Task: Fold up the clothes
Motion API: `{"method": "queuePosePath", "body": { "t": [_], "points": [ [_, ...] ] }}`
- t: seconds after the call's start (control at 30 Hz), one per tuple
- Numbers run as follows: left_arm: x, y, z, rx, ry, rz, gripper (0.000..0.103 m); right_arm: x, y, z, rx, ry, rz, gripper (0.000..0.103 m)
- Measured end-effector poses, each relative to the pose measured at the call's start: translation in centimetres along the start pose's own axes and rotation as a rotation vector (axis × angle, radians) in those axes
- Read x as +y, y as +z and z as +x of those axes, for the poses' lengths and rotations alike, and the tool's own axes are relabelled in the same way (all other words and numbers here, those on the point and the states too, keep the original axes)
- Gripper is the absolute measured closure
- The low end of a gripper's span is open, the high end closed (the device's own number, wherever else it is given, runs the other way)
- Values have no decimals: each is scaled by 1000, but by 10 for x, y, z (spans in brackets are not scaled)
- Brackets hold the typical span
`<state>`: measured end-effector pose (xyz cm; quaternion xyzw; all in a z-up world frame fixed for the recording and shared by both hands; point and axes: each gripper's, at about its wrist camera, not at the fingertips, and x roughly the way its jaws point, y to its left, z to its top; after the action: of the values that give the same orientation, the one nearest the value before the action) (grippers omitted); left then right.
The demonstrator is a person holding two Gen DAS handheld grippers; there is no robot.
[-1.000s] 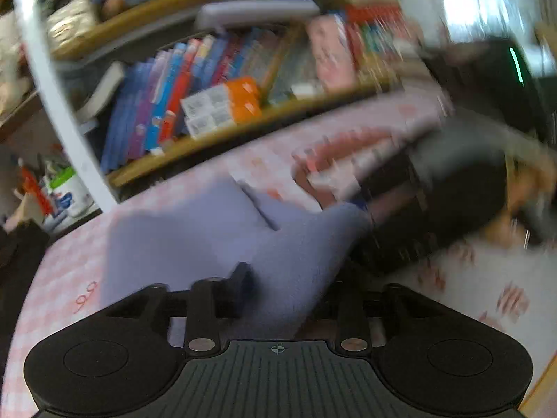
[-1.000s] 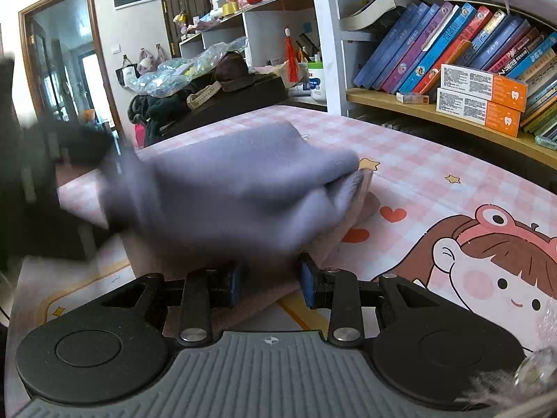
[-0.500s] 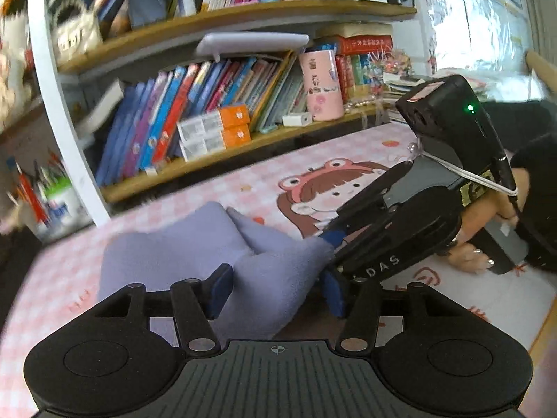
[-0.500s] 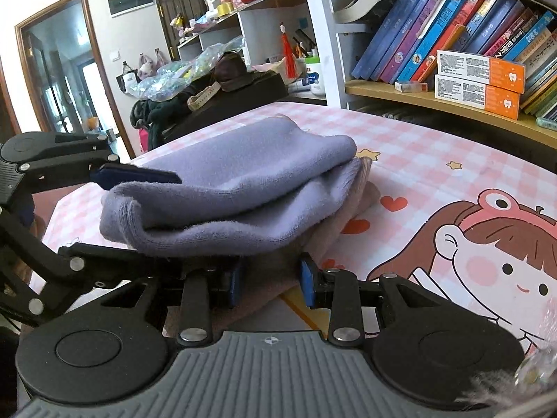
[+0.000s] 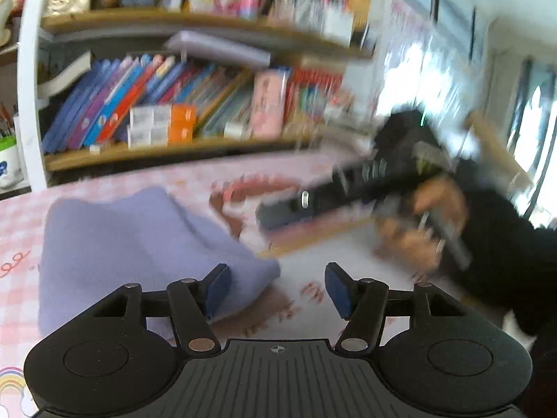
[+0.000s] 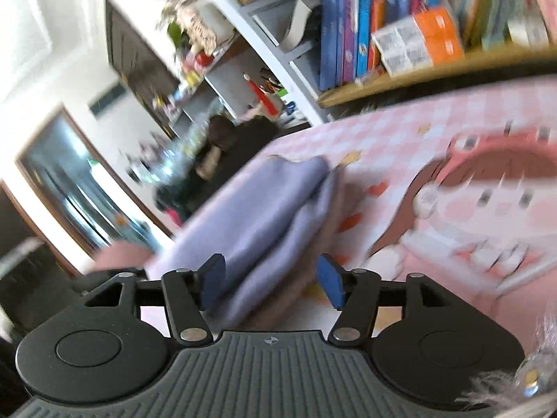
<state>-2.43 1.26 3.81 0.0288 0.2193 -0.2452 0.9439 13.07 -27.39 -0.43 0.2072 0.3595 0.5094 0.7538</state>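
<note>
A folded lavender garment [image 5: 139, 244] lies on the pink checked tablecloth [image 5: 21, 216], left of centre in the left wrist view. My left gripper [image 5: 275, 287] is open just above its near right corner, with only table between the fingers. In the right wrist view the same garment [image 6: 264, 209] lies in stacked layers, a pinkish-brown cloth edge showing beneath it. My right gripper [image 6: 269, 280] is open, and the fold's near end shows between its spread fingers. The other gripper, held by a hand [image 5: 428, 223], shows blurred at the right of the left wrist view.
A bookshelf [image 5: 167, 111] packed with books and boxes runs behind the table. A cartoon girl print [image 6: 487, 188] covers the tablecloth to the right of the garment. A dark bag and clutter [image 6: 222, 153] sit beyond the table's far end, near a door.
Both grippers have opened and let go of the lavender garment, which now rests folded on the table. Both have pulled back, and the right one has tilted.
</note>
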Motion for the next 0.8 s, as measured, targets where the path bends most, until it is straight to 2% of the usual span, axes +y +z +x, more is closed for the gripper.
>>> {"method": "queuePosePath", "body": {
  "t": [0.13, 0.2, 0.33, 0.43, 0.5, 0.53, 0.57, 0.6, 0.63, 0.73, 0.77, 0.8],
  "points": [
    [24, 6, -28, -95, -26, -62, 35, 8, -12, 7, -25, 48, 143, 43],
    [39, 4, -26, -76, 45, -66, 36, 12, -16, 12, -30, 44, 194, 43],
    [47, -18, -7, 5, 13, -72, 39, 15, -19, 30, -20, -31, 271, 42],
    [38, -29, -2, 0, 14, -14, 39, 20, -15, 43, -29, -75, 308, 43],
    [38, -32, -2, -3, -13, -37, 39, 27, -9, 51, -34, -116, 288, 45],
    [39, -33, -3, -2, -26, -52, 39, 32, -5, 56, -32, -142, 264, 55],
    [41, -33, -3, -2, -36, -60, 38, 39, -3, 62, -21, -184, 217, 76],
    [42, -33, -3, -1, -44, -61, 38, 51, -2, 67, -11, -240, 126, 84],
    [43, -33, -4, 1, -53, -63, 37, 65, -3, 71, -3, -300, 20, 88],
    [47, -35, -4, 1, -78, -70, 37, 120, -17, 66, -50, -361, -323, 91],
    [49, -35, -2, -3, -82, -74, 37, 132, -22, 64, -70, -371, -391, 91],
    [50, -36, -2, -7, -87, -81, 37, 134, -25, 62, -80, -389, -404, 91]
  ]
}}
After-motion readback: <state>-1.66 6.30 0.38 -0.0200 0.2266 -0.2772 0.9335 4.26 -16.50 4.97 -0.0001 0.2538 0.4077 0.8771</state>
